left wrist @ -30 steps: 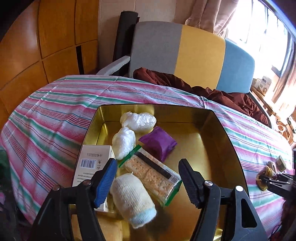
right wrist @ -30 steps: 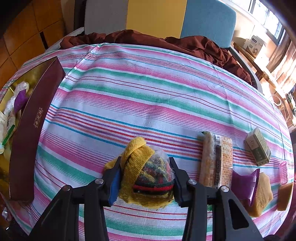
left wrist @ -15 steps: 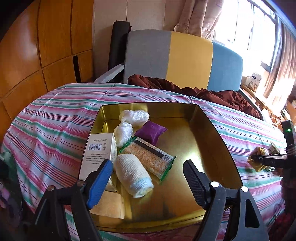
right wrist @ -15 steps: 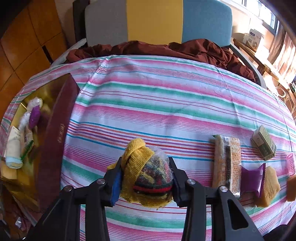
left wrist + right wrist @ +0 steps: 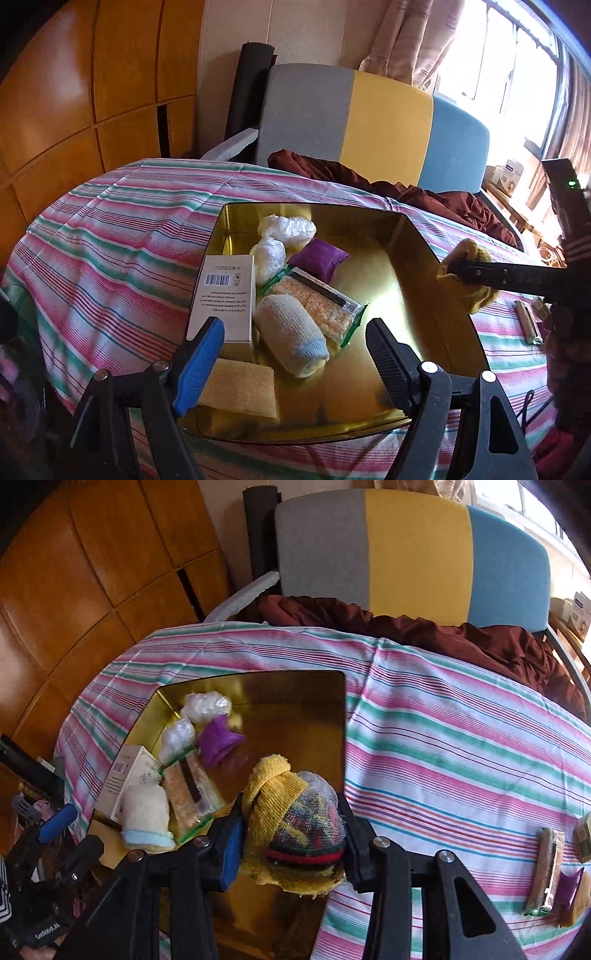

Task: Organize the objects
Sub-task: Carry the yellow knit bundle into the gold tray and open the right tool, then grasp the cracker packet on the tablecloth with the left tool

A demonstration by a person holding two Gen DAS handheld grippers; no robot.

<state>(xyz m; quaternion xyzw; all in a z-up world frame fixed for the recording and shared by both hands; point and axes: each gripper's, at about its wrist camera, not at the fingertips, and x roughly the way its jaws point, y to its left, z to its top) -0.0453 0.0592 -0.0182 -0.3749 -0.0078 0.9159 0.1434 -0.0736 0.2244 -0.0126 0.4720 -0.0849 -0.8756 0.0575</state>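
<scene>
A gold tray [image 5: 424, 258] [image 5: 295, 690] lies on the striped tablecloth. It holds a white box [image 5: 225, 291], a white sock roll [image 5: 291, 332], a cracker pack [image 5: 321, 299], a purple pouch [image 5: 319, 258], two clear-wrapped bundles [image 5: 286, 229] and a yellow sponge [image 5: 240, 387]. My right gripper [image 5: 291, 834] is shut on a yellow knit bundle [image 5: 291, 812] and holds it over the tray's right part; the bundle also shows in the left wrist view [image 5: 469, 273]. My left gripper [image 5: 295, 354] is open and empty above the tray's near edge.
More items lie on the cloth to the right: a cracker pack [image 5: 546, 871], a purple pouch [image 5: 569, 886] and a small box [image 5: 585, 834]. A grey, yellow and blue chair [image 5: 413, 554] with a brown cloth [image 5: 461, 635] stands behind the table. Wooden panels are on the left.
My right gripper has carried the yellow bundle left from the tablecloth to above the tray. My left gripper has drawn back and up from the tray, still open.
</scene>
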